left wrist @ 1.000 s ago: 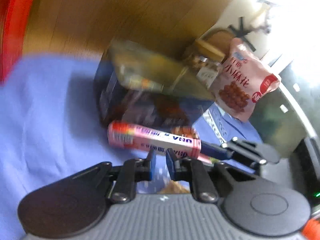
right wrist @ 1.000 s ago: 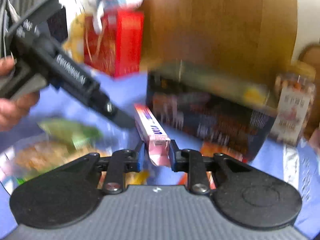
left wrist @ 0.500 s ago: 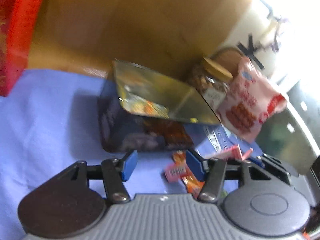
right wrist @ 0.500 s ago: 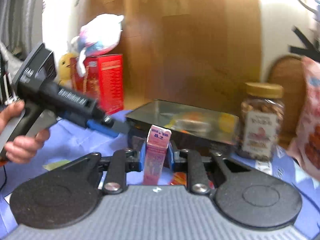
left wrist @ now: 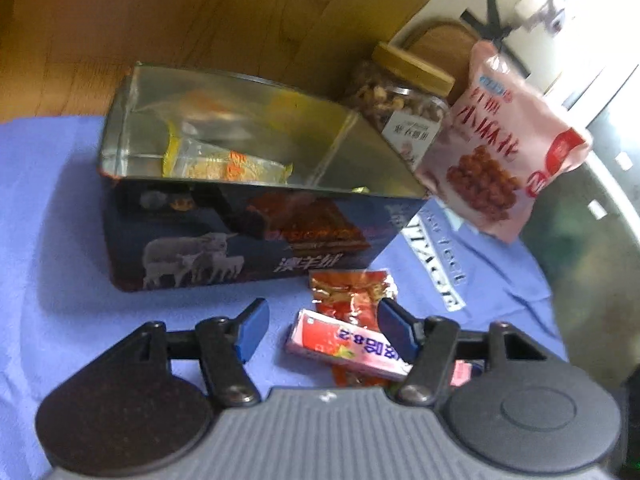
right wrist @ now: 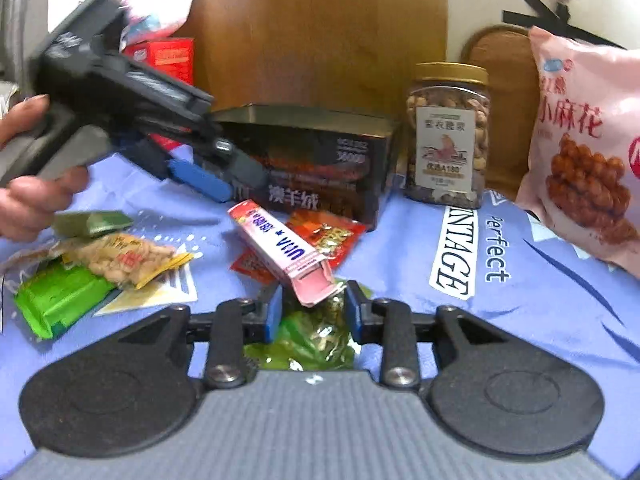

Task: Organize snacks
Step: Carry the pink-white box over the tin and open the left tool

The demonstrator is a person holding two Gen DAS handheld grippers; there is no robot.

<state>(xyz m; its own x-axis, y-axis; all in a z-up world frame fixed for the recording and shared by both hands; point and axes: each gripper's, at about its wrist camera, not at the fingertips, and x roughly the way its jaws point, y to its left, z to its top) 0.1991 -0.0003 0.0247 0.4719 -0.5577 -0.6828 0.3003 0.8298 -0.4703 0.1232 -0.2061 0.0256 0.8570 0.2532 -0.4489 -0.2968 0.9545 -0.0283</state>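
A pink snack box (right wrist: 280, 248) lies tilted on red packets (right wrist: 328, 236) on the blue cloth, in front of an open dark tin (right wrist: 320, 160). My right gripper (right wrist: 314, 312) is opening. The box's torn near end sits between its blue pads without touching them. In the left wrist view the same pink box (left wrist: 344, 346) lies between the fingertips of my left gripper (left wrist: 324, 328), which is open and clear of it. A red packet (left wrist: 352, 296) lies just beyond, and the tin (left wrist: 120, 120) holds wrapped snacks. A hand (right wrist: 32, 184) carries the left gripper (right wrist: 228, 176) in from the left.
A jar of nuts (right wrist: 448, 132) and a pink snack bag (right wrist: 580, 140) stand right of the tin. Green packets (right wrist: 60, 300) and a peanut packet (right wrist: 120, 260) lie at the left, another green packet (right wrist: 312, 340) under my right gripper. A red carton (right wrist: 172, 56) and brown board (right wrist: 320, 32) stand behind.
A second ago both grippers were shut on the pink box. The left let go and opened; the right tipped it upright, lowered it onto the red packets and opened.
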